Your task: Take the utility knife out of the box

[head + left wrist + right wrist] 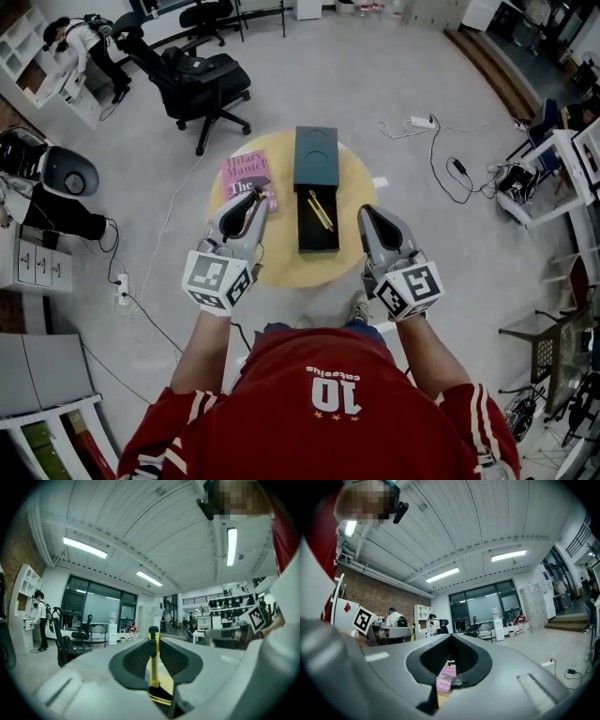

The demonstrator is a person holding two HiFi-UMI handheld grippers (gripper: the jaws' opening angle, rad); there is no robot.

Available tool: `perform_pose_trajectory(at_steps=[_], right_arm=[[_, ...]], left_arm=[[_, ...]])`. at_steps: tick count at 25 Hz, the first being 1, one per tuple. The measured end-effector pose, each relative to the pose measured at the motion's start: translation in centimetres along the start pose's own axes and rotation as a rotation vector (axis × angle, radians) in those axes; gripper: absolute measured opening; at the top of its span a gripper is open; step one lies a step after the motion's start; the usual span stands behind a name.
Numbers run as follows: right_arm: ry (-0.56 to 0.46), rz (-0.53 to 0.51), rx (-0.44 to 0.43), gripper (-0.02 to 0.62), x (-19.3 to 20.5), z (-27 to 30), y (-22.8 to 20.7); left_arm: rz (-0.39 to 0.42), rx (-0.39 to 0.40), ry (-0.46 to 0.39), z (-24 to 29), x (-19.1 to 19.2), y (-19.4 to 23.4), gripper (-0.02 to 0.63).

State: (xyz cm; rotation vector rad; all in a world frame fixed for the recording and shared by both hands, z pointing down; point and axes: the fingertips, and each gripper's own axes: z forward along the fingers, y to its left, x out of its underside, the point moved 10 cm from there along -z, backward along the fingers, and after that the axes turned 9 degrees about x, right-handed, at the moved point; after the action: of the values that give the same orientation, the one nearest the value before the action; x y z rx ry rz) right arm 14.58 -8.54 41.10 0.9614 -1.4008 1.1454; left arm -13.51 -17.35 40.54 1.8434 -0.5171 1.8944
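Note:
My left gripper (249,204) hovers above the left side of the round yellow table (281,267) and is shut on a yellow utility knife (153,663). In the left gripper view the knife stands upright between the dark pads, its black tip poking past them. The black box tray (319,236) lies open at the table's middle, with a thin yellow item (321,210) inside it. Its dark teal lid (315,155) rests just beyond. My right gripper (374,216) is shut and empty, level, to the right of the tray; its jaws meet in the right gripper view (451,641).
A pink book (246,178) lies on the table under the left gripper, also seen past the right jaws as the pink book (446,677). A black office chair (192,80) stands behind the table. Cables and a power strip (422,122) lie on the floor.

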Motion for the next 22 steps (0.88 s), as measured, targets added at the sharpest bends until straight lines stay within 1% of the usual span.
perform_pose_trajectory(at_steps=[4, 7, 17, 21, 22], right_arm=[[0.015, 0.002, 0.036, -0.009, 0.7, -0.3, 0.8], [0.002, -0.008, 0.041, -0.009, 0.3, -0.7, 1.3], [0.006, -0.051, 0.061, -0.009, 0.1, 0.0, 2.3], [0.011, -0.061, 0.055, -0.003, 0.2, 0.1, 2.3], [0.011, -0.064, 0.051, 0.009, 0.2, 0.1, 2.2]], left_arm=[[0.055, -0.009, -0.042, -1.7, -1.8, 0.1, 0.074], [0.070, -0.011, -0.072, -2.4, -2.8, -0.1, 0.074], [0.035, 0.033, -0.097, -2.7, -3.1, -0.4, 0.074], [0.034, 0.037, -0.098, -2.6, -2.9, -0.5, 0.074], [0.032, 0.039, -0.097, -2.5, -2.9, -0.5, 0.074]])
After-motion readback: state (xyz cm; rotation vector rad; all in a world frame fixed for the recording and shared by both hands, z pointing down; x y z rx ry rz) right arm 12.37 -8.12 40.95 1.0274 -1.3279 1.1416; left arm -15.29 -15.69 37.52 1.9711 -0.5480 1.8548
